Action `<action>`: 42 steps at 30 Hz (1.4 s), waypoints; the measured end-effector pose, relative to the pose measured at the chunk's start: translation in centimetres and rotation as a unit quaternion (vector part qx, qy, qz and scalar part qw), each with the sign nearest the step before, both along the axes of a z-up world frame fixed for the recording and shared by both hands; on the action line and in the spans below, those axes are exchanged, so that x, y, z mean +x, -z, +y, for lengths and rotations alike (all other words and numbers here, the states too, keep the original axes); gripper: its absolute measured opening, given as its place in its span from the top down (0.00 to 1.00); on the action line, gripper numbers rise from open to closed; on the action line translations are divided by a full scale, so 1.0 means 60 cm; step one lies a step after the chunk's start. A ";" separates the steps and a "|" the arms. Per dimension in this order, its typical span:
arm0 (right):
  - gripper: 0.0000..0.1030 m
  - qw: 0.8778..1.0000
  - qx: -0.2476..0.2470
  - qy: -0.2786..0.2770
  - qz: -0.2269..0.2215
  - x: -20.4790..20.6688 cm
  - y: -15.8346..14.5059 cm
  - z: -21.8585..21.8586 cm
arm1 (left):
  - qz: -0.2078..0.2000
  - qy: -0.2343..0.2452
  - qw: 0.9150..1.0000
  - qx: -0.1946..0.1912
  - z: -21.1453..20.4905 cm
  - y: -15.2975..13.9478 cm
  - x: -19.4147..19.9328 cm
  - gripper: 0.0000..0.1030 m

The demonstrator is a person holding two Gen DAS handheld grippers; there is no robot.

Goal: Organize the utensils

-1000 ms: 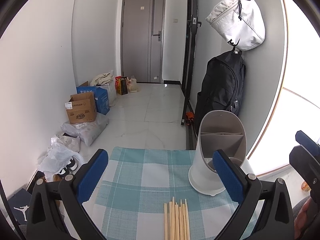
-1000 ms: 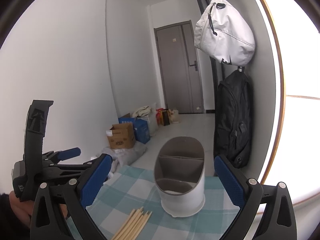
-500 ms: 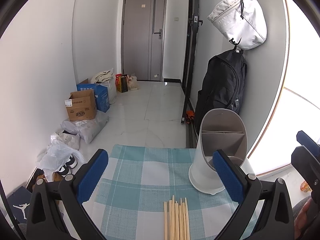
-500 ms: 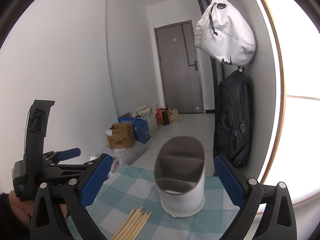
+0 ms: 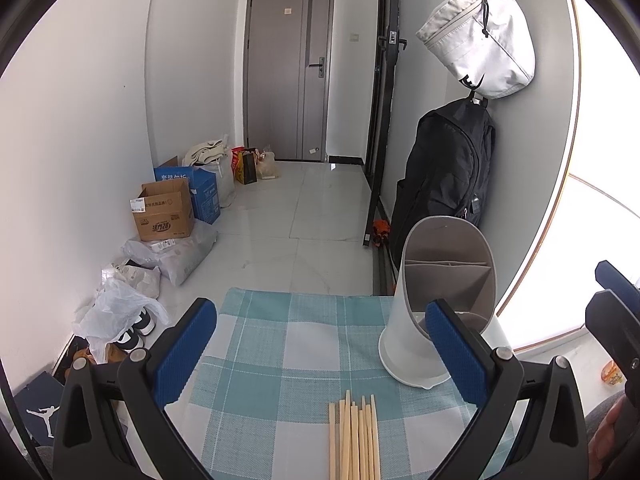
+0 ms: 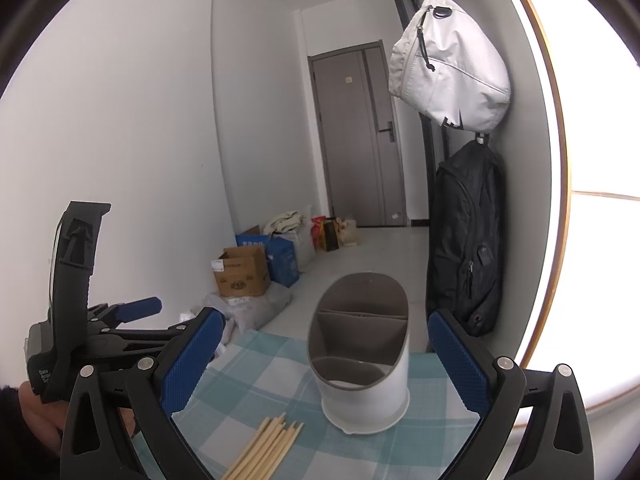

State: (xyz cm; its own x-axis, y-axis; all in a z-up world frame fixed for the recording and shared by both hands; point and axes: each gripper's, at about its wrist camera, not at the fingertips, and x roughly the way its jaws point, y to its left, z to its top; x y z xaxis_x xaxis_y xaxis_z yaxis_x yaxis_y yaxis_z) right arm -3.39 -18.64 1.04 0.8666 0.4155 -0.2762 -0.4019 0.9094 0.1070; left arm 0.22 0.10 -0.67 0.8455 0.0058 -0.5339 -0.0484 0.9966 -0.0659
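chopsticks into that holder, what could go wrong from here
The chopsticks lie bundled and touching, so the open left tool may pinch several or scatter them. The holder is tall, light-looking and unheld by the open right tool, so a knock could tip it off the checked cloth.

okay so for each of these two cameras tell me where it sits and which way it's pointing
Left wrist: on the left gripper, above the checked cloth, facing the hallway door; its open blue fingers and the right gripper's edge show.
Right wrist: on the right gripper, angled toward the utensil holder; open fingers, the left gripper and a hand show.
Shared: chopsticks, holder, cloth, door.
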 end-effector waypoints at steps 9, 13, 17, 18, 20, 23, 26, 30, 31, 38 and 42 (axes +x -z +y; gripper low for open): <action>0.00 1.000 -0.013 -0.012 0.019 0.002 0.008 0.012 | 0.011 0.001 1.000 -0.004 0.005 0.005 0.001 0.01; 0.00 0.997 -0.017 -0.023 0.071 0.018 0.028 0.020 | 0.032 -0.012 0.999 -0.023 0.031 0.014 0.009 0.01; 0.04 0.989 -0.001 -0.039 0.141 0.039 0.056 0.023 | 0.053 -0.031 0.997 -0.035 0.063 0.024 0.016 0.01; 0.06 0.985 0.002 -0.042 0.165 0.046 0.067 0.025 | 0.061 -0.037 0.997 -0.039 0.075 0.029 0.018 0.01; 0.13 0.978 0.007 -0.047 0.205 0.059 0.090 0.033 | 0.074 -0.047 0.995 -0.043 0.090 0.036 0.022 0.01; 0.29 0.961 0.004 -0.060 0.271 0.076 0.129 0.055 | 0.095 -0.051 0.993 -0.044 0.111 0.051 0.024 0.01; 0.36 0.938 -0.004 -0.089 0.335 0.090 0.168 0.088 | 0.118 -0.054 0.990 -0.058 0.132 0.065 0.027 0.01; 0.56 0.911 -0.042 -0.099 0.398 0.112 0.213 0.141 | 0.152 -0.056 0.984 -0.080 0.154 0.087 0.032 0.01; 0.63 0.905 -0.046 -0.097 0.411 0.119 0.222 0.147 | 0.157 -0.056 0.983 -0.083 0.156 0.089 0.033 0.01; 0.71 0.895 -0.081 -0.064 0.433 0.163 0.245 0.176 | 0.163 -0.045 0.983 -0.076 0.168 0.094 0.040 0.01; 0.76 0.879 -0.081 -0.052 0.467 0.176 0.256 0.179 | 0.165 -0.040 0.982 -0.081 0.181 0.095 0.040 0.01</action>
State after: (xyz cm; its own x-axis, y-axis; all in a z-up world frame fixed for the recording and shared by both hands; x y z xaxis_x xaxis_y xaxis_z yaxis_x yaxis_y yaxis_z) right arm 7.19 -7.90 -14.32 0.1895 0.3680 -0.9103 -0.2884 0.9071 0.3067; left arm 2.65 10.94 -6.38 0.6265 -0.0420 -0.7783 -0.1722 0.9664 -0.1907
